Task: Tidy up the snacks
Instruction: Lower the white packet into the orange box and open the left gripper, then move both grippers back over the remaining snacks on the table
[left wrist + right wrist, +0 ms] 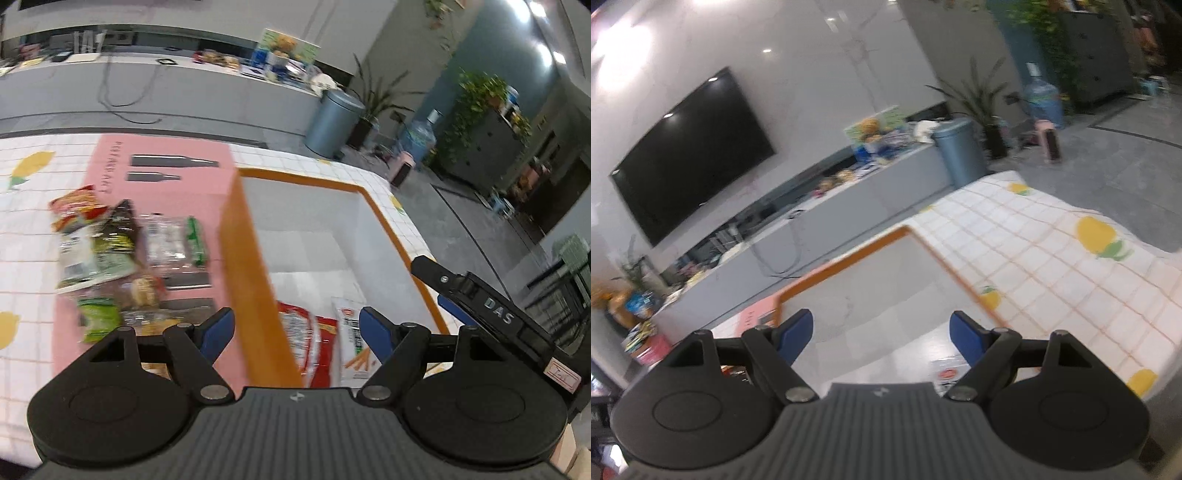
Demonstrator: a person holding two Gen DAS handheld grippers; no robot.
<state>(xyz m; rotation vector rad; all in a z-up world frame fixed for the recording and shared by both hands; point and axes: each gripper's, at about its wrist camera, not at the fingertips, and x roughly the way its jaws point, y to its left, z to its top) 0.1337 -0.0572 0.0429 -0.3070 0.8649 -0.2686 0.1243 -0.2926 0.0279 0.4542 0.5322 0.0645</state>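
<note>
An orange-rimmed box [231, 236] with a white inside stands on the table. A red snack bag [321, 347] and a white snack pack [351, 343] lie at its bottom. Several loose snack packs [103, 240] lie in a pile on a pink mat [177, 192] left of the box. My left gripper [297, 328] is open and empty above the box's near-left wall. My right gripper [882, 334] is open and empty above the same box [846, 258]; its body also shows in the left wrist view [480, 299]. A white pack [947, 373] shows below it.
The table has a white checked cloth with lemon prints [1097, 232]. Behind stand a grey TV cabinet [849, 206], a wall TV [690, 155], a round bin [332, 122], plants [480, 92] and a water bottle [1043, 99].
</note>
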